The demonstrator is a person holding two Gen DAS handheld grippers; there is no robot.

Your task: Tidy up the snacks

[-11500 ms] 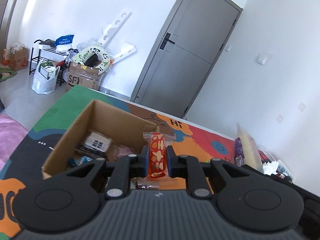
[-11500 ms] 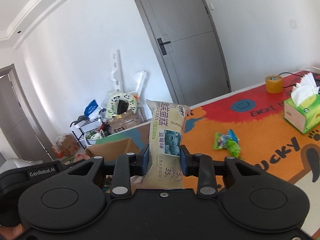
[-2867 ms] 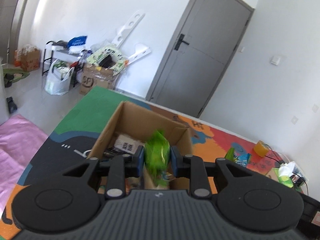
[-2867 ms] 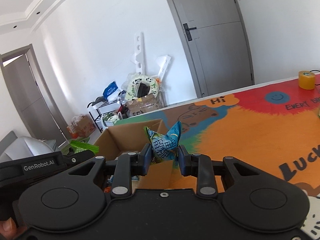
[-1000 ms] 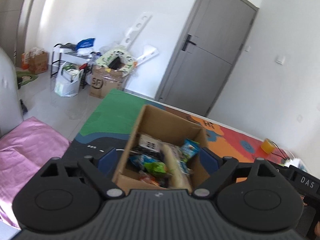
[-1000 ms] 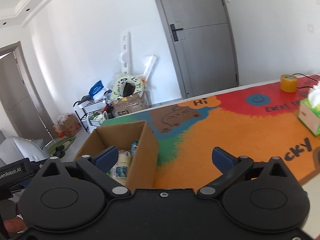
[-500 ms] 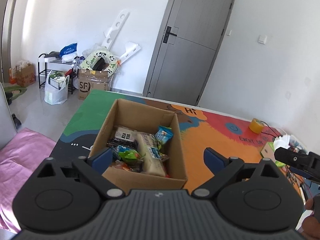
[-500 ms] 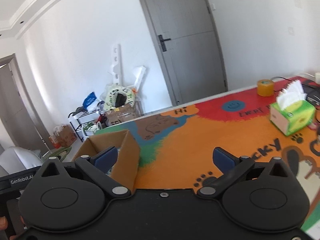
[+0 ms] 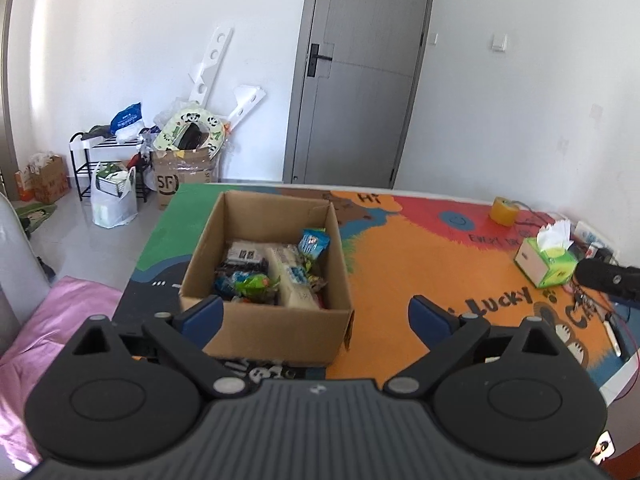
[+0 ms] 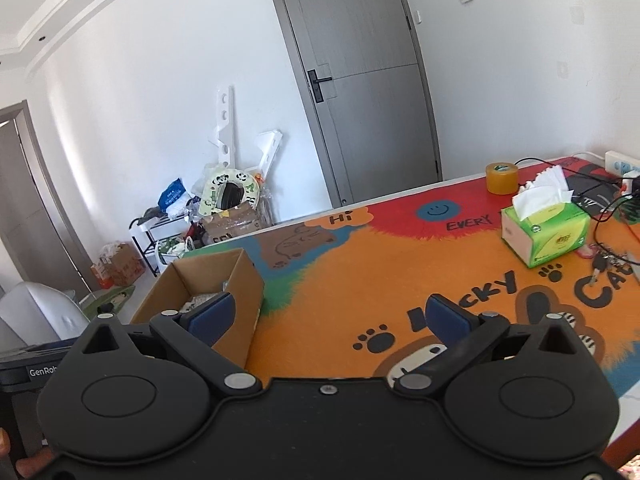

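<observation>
An open cardboard box point(image 9: 280, 332) stands on the colourful table mat point(image 9: 408, 264) and holds several snack packets, among them a pale cake bag point(image 9: 290, 276), a green packet point(image 9: 254, 282) and a blue packet point(image 9: 314, 242). My left gripper point(image 9: 316, 316) is open and empty, just in front of the box. My right gripper point(image 10: 326, 318) is open and empty above the mat, with the box point(image 10: 236, 280) to its left. No loose snacks show on the mat.
A green tissue box point(image 10: 546, 232) and a yellow tape roll point(image 10: 502, 178) stand on the right of the mat, with cables and keys point(image 10: 604, 260) beyond. The right gripper's body point(image 9: 608, 278) shows at the right edge of the left wrist view. Floor clutter lies behind the table.
Both grippers let their snacks go into the box and opened. They have since pulled back and swung right, so more of the mat and the tissue box show.
</observation>
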